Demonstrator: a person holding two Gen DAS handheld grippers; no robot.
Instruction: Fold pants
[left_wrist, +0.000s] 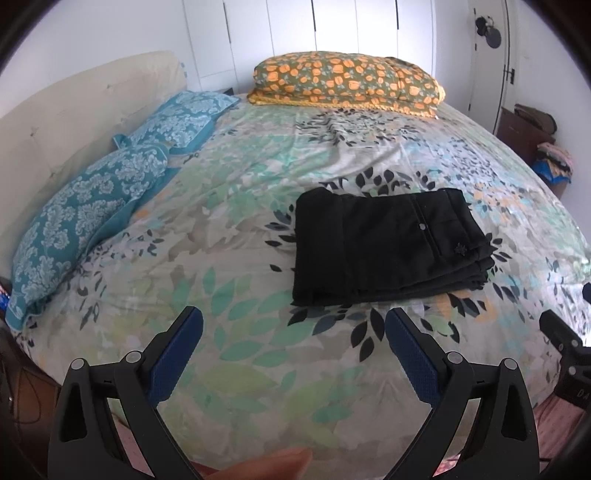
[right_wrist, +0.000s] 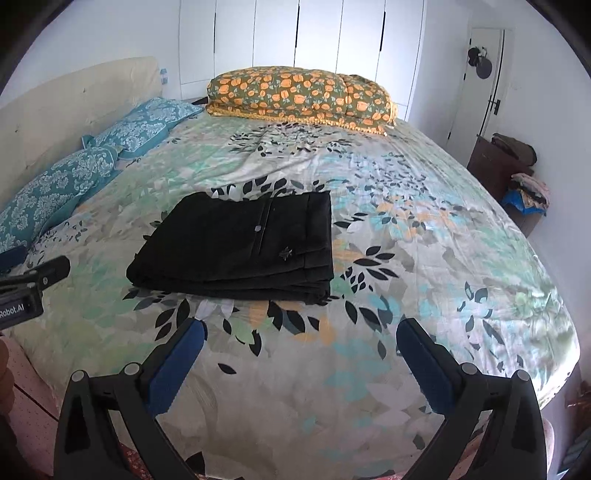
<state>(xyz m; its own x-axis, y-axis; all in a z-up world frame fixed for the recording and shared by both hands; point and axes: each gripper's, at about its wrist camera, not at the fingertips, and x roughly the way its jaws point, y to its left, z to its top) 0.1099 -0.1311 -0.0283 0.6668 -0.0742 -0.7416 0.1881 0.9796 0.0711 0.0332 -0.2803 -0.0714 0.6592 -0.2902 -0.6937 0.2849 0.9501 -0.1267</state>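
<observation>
Lying mid-bed on the leaf-print bedspread (left_wrist: 229, 354), the black pants (left_wrist: 388, 247) form a compact rectangular stack, layered edges facing the cameras, a button and small emblem on top. Bare bedspread surrounds the stack on every side. Left gripper (left_wrist: 293, 332) and right gripper (right_wrist: 300, 341) hover near the bed's front edge, fingers spread apart, holding nothing. Teal pillows (left_wrist: 88, 210) line the headboard; a folded floral quilt (left_wrist: 347, 83) lies at the far edge.

Matt blk cloth pants (left_wrist: 388, 247)
</observation>
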